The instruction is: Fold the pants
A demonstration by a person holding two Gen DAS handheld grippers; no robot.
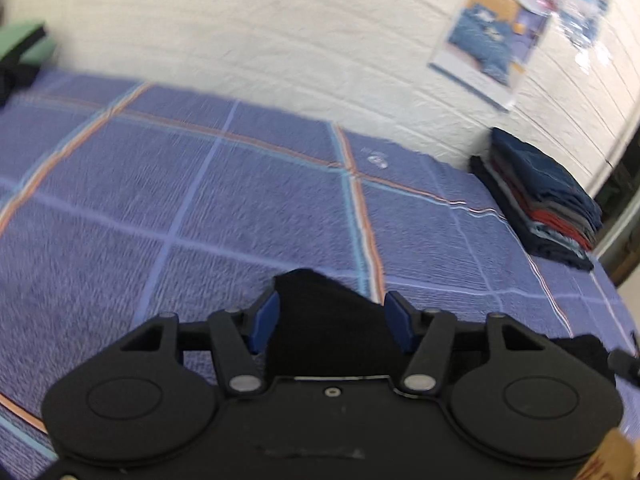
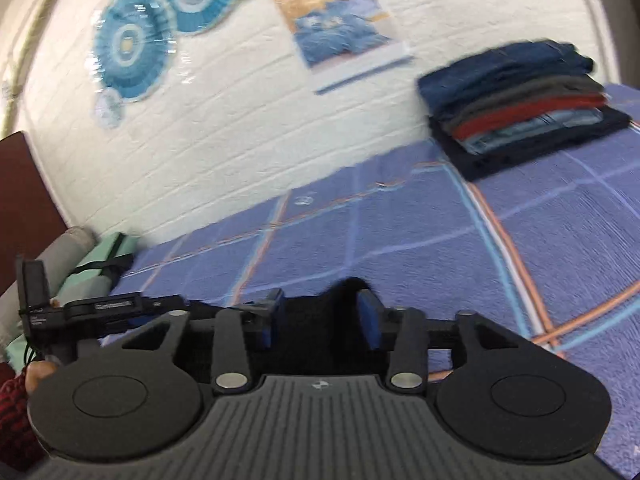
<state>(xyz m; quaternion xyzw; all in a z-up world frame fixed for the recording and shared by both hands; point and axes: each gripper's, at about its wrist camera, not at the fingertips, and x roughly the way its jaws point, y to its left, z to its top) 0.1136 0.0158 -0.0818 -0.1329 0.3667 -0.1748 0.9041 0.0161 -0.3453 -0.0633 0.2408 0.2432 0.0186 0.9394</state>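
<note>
Both views motion-blurred. Pants (image 1: 328,320) between the left fingers (image 1: 264,322): lower part hidden behind the gripper body; pad contact cannot be told. Same at the right fingers (image 2: 370,320). Clothes stack (image 2: 520,108) beyond: items indistinct. Poster (image 1: 486,42): unreadable.

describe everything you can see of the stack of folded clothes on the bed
The stack of folded clothes sits on the blue plaid bedspread against the white brick wall. A dark navy garment lies at the bottom, then light blue, red and grey layers, with a blue denim-like piece on top. The pile looks tidy, slightly fanned at one edge, and neither gripper touches it.
</note>
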